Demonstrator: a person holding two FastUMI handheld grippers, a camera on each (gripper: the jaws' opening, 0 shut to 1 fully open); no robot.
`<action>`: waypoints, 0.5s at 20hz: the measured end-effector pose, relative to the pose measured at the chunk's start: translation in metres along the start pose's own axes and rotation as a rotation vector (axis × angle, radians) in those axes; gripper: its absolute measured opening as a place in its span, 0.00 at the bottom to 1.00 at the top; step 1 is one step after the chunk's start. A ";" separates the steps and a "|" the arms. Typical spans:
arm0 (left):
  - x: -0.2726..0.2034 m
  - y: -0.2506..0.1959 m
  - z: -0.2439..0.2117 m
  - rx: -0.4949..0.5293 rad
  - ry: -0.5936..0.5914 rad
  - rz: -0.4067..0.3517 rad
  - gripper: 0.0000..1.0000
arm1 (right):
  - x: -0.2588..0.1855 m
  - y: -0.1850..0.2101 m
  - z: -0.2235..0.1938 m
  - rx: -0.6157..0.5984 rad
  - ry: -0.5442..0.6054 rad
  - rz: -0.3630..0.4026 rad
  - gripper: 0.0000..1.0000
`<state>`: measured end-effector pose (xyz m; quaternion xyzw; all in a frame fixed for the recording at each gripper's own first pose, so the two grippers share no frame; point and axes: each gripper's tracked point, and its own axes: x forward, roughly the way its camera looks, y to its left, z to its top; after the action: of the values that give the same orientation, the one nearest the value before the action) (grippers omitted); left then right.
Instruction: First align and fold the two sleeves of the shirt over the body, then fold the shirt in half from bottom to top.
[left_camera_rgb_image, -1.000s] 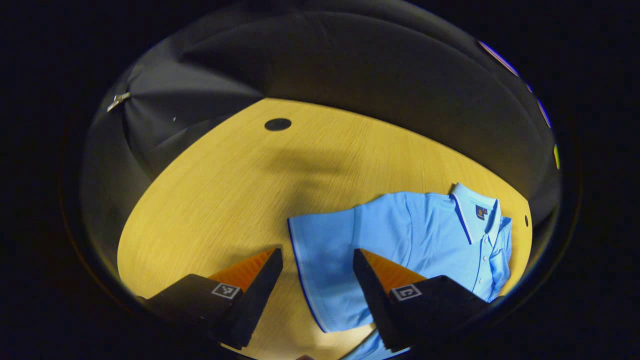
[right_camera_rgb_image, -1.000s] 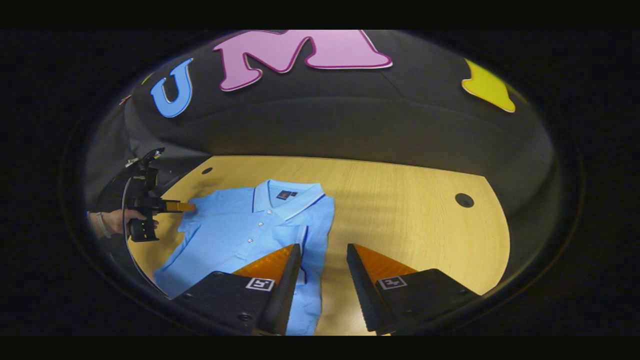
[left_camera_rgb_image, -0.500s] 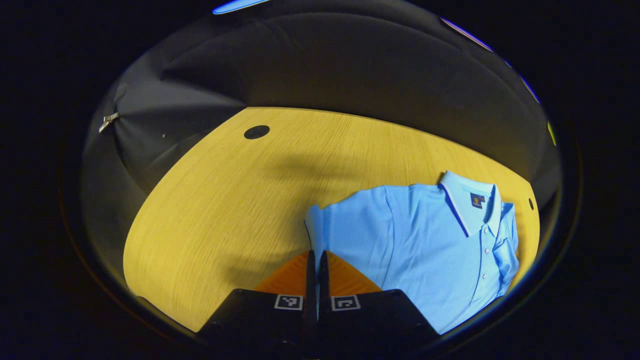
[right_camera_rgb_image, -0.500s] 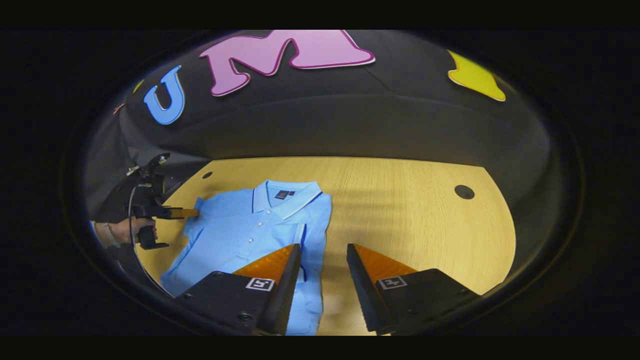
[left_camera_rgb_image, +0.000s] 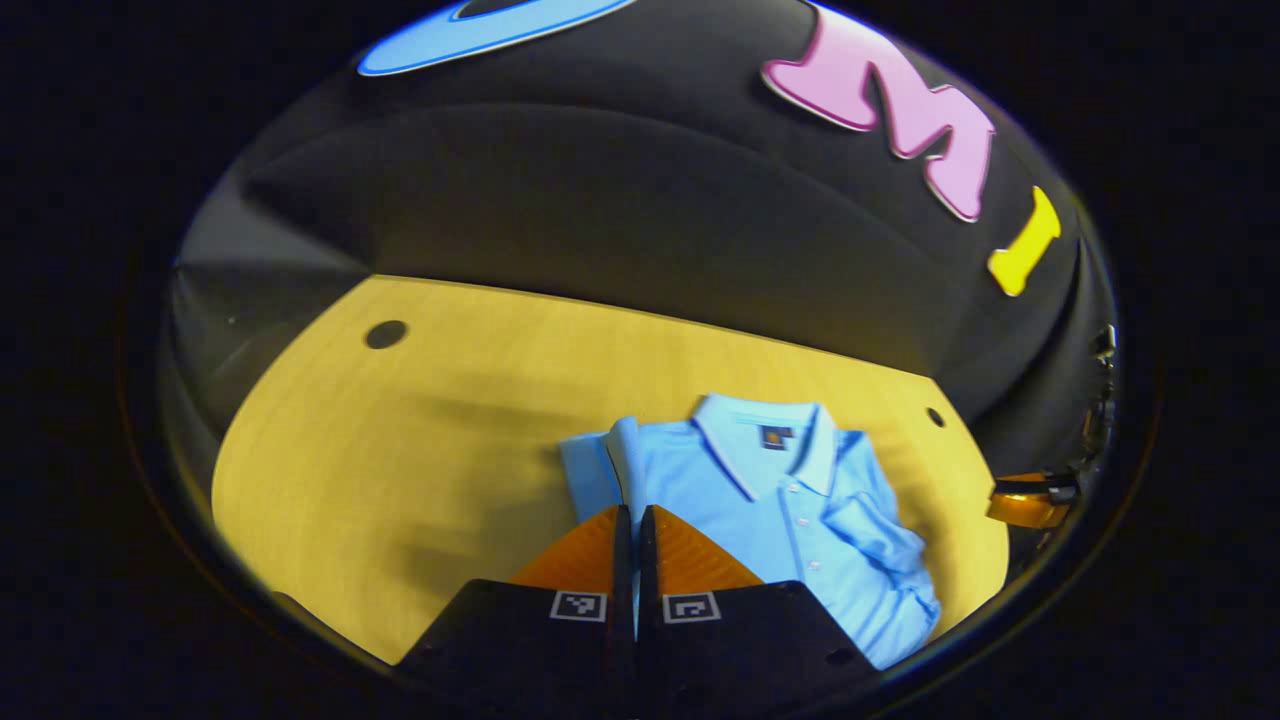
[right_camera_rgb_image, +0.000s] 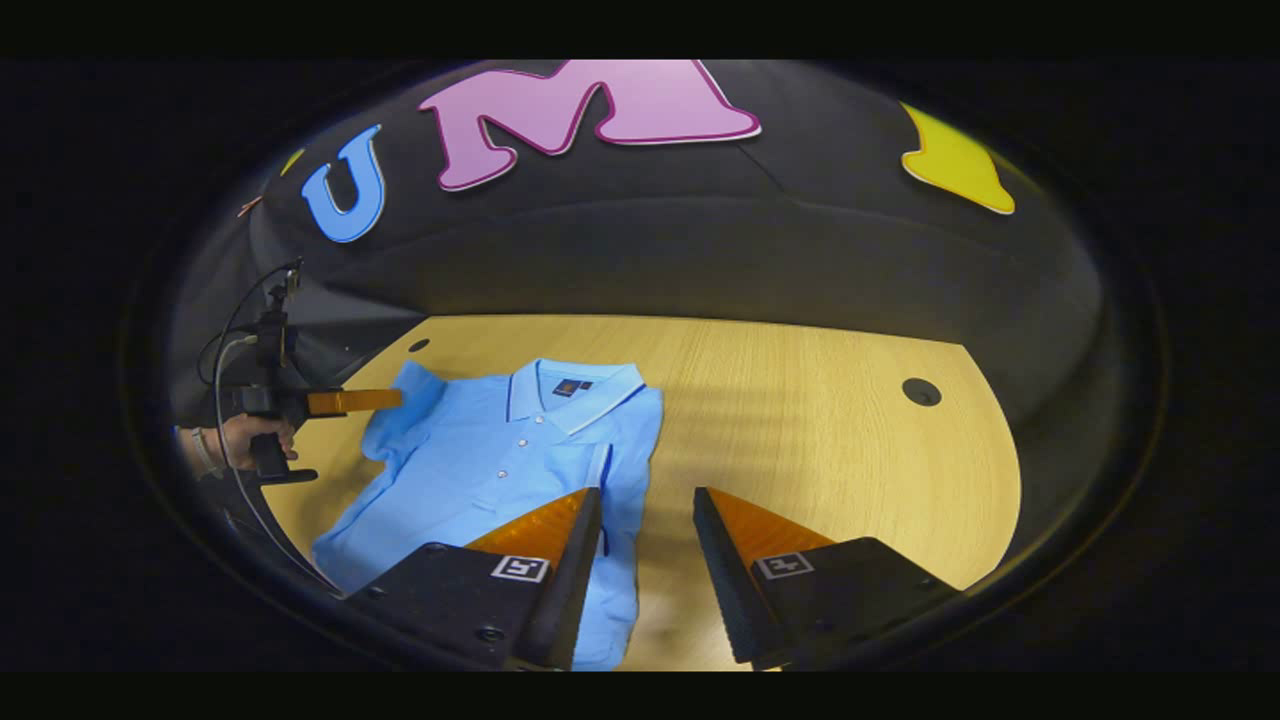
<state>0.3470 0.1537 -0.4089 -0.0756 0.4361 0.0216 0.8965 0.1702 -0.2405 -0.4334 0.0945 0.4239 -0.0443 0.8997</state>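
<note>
This was a purpose-built recording booth rather than a lived-in room. A pale wood-grain worktop with round cable holes stood at its centre, and black cloth was draped as a wall right behind the worktop and around its sides. At the worktop's left edge, a hand held a cabled, camera-bearing rig.

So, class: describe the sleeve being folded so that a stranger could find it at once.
Start at the wooden table and find the light blue polo shirt lying on it. The sleeve is the flap lifted off the table beside the collar, at the left gripper; the opposite sleeve already lies flat on the body.
</note>
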 end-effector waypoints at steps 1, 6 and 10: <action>0.006 -0.017 -0.012 0.031 0.032 -0.051 0.06 | -0.001 0.003 0.000 -0.006 -0.001 0.000 0.60; 0.031 -0.022 -0.065 0.118 0.189 -0.021 0.08 | -0.004 0.011 -0.015 -0.019 0.033 0.003 0.60; 0.021 -0.014 -0.068 0.165 0.190 0.029 0.61 | -0.008 0.013 -0.026 0.004 0.048 -0.014 0.60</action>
<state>0.3087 0.1284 -0.4653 0.0033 0.5204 -0.0085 0.8539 0.1475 -0.2218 -0.4420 0.0943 0.4459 -0.0489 0.8887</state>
